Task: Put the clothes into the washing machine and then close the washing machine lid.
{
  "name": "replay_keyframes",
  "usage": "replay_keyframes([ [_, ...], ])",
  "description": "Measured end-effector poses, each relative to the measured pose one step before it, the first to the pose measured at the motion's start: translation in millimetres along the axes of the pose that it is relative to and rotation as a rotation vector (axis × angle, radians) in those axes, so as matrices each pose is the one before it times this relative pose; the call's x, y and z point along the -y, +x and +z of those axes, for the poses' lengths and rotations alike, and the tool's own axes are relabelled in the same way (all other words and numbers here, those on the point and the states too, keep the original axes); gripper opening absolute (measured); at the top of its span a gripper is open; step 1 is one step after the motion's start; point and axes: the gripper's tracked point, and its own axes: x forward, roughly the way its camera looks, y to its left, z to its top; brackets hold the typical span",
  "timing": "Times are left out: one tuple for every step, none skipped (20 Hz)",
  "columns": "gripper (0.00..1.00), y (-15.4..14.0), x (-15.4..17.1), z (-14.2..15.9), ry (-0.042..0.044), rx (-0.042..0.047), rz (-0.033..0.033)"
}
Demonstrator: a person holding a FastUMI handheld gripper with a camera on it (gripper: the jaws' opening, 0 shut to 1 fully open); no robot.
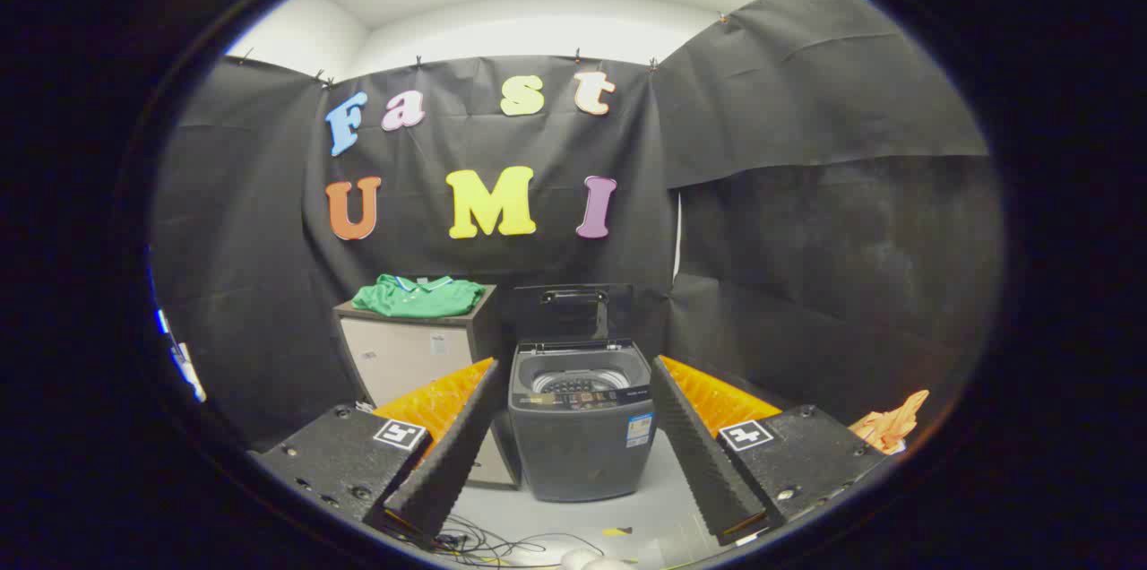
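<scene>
We hold our gripper (573, 427) with its two fingers spread wide apart and nothing between them, so it is released and grasping nothing. Straight ahead, framed in the gap between the fingers, stands the washing machine (581, 440) on a pale floor (668, 498), a dark top-loading unit with its lid (573, 312) raised upright at the back so that we look down into the drum opening (578, 377). A control panel runs along the front rim of the opening, and a small sticker sits on the front face near the right corner; we cannot make out what it says. Just to the left of the machine, touching or very nearly touching its side, stands a cabinet (408, 355) with a dark top. On that top lies the green shirt (417, 295), folded loosely, its collar toward the back wall. Well off to the right, beyond the right finger, an orange cloth (889, 425) lies crumpled. Some loose cables (488, 543) trail over the floor just below the fingers.
</scene>
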Motion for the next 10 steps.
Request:
replay_keyframes([
  [1.0,-0.21,-0.94,0.63,-0.00209,0.00431,0.00055],
  [1.0,-0.43,-2.6,0.44,-0.00744,0.00106,0.00423],
  [1.0,-1.32,-2.52,-2.1,-0.01204,-0.00101,0.00238],
  [1.0,-0.63,-1.38,-0.75,-0.00859,0.00234,0.00142],
  [1.0,-0.67,-1.07,0.48,-0.00263,0.00119,-0.00011],
  [1.0,-0.83,-0.49,-0.18,0.00235,-0.0015,-0.00012],
  [1.0,-1.58,-0.59,-1.82,0.00386,-0.00286,0.0019],
  [1.0,-1.06,-1.32,-0.9,0.00084,-0.00201,-0.00224],
  [1.0,0.86,-0.02,-0.44,-0.00272,0.00158,-0.00077],
  [1.0,-0.41,-1.1,0.56,-0.0045,0.00092,0.00019],
])
